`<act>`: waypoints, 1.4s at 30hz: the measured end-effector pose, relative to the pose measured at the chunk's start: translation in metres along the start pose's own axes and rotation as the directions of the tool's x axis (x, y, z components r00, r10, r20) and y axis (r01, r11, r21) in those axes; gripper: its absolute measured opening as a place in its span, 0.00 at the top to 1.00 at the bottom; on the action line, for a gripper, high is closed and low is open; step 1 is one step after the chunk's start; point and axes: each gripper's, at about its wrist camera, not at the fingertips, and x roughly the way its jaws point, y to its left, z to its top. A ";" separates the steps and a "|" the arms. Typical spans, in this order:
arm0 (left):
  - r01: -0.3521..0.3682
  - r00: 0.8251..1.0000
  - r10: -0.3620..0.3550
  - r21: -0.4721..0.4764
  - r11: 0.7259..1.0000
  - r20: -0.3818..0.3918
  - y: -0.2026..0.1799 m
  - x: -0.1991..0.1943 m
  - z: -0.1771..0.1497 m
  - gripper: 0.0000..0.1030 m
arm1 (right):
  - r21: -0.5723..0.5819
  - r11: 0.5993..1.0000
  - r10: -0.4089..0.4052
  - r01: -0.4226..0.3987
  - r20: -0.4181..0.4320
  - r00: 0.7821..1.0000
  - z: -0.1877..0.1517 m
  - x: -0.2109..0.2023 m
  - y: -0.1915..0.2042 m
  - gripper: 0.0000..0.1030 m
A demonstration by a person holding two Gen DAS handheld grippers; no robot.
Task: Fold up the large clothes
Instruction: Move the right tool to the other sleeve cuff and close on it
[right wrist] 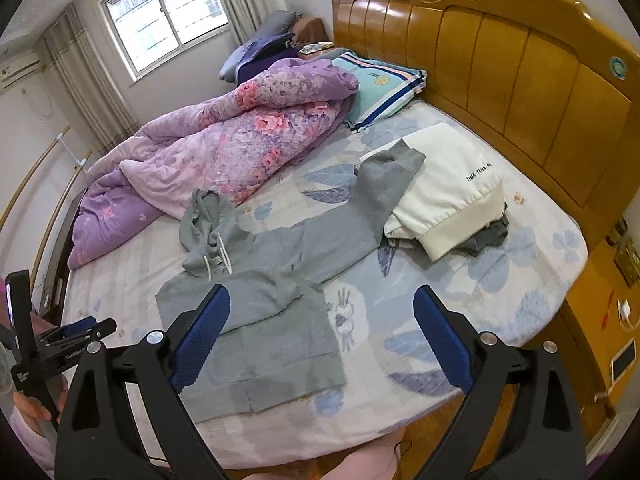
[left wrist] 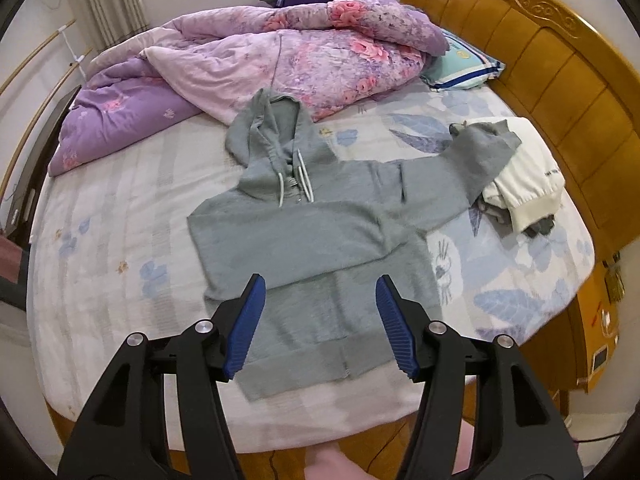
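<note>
A grey zip hoodie (left wrist: 312, 240) lies flat on the bed, front up, hood toward the quilt. One sleeve is folded across the chest. The other sleeve (left wrist: 472, 164) stretches right and its cuff rests on a white garment. It also shows in the right wrist view (right wrist: 272, 300). My left gripper (left wrist: 320, 292) is open and empty, above the hoodie's lower half. My right gripper (right wrist: 322, 312) is open and empty, above the hoodie's right edge and the bedsheet. The left gripper also shows at the left of the right wrist view (right wrist: 80, 330).
A folded white garment (left wrist: 528, 176) lies on darker clothes near the wooden headboard (left wrist: 560, 60). A crumpled purple floral quilt (left wrist: 260, 64) covers the far half of the bed. A striped pillow (right wrist: 380, 84) lies by the headboard. The bed's near edge (left wrist: 320, 432) runs below the hoodie's hem.
</note>
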 end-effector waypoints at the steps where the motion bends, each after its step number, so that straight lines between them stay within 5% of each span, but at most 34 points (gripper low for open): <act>1: -0.020 1.000 0.020 -0.013 1.000 -0.009 -0.011 0.005 0.006 0.43 | -0.003 1.000 0.017 -0.017 -0.011 1.000 0.009 0.007 -0.011 0.12; 7: -0.060 0.997 0.054 -0.105 0.993 -0.061 -0.058 0.027 0.041 0.43 | -0.017 0.996 0.090 -0.091 -0.055 0.994 0.066 0.043 -0.070 0.09; 12: 0.031 0.993 -0.050 -0.180 0.983 -0.103 -0.078 0.050 0.057 0.43 | -0.017 0.981 0.192 -0.193 -0.058 0.980 0.104 0.077 -0.110 0.09; 19: -0.037 0.989 0.012 -0.170 0.985 -0.144 -0.094 0.094 0.076 0.43 | -0.043 0.988 0.145 -0.149 -0.091 0.985 0.144 0.144 -0.141 0.09; 24: -0.031 0.985 0.001 -0.171 0.985 -0.172 -0.093 0.138 0.089 0.43 | 0.057 0.990 0.134 -0.128 -0.138 0.981 0.163 0.211 -0.167 0.09; 27: -0.013 0.987 -0.016 -0.174 0.985 -0.161 -0.093 0.166 0.099 0.52 | 0.125 0.984 0.144 -0.125 -0.155 0.977 0.172 0.253 -0.182 0.09; 32: 0.005 0.983 -0.039 -0.187 0.982 -0.177 -0.089 0.229 0.109 0.84 | 0.227 0.970 0.129 -0.087 -0.178 0.976 0.181 0.327 -0.206 0.11; 35: 0.059 0.977 -0.106 -0.243 0.968 -0.184 -0.084 0.265 0.108 0.92 | 0.312 0.950 0.101 -0.028 -0.221 0.970 0.176 0.368 -0.221 0.19; 42: 0.162 0.948 -0.244 -0.350 0.923 -0.205 -0.088 0.355 0.097 0.94 | 0.403 0.915 0.069 0.025 -0.219 0.973 0.167 0.417 -0.235 0.19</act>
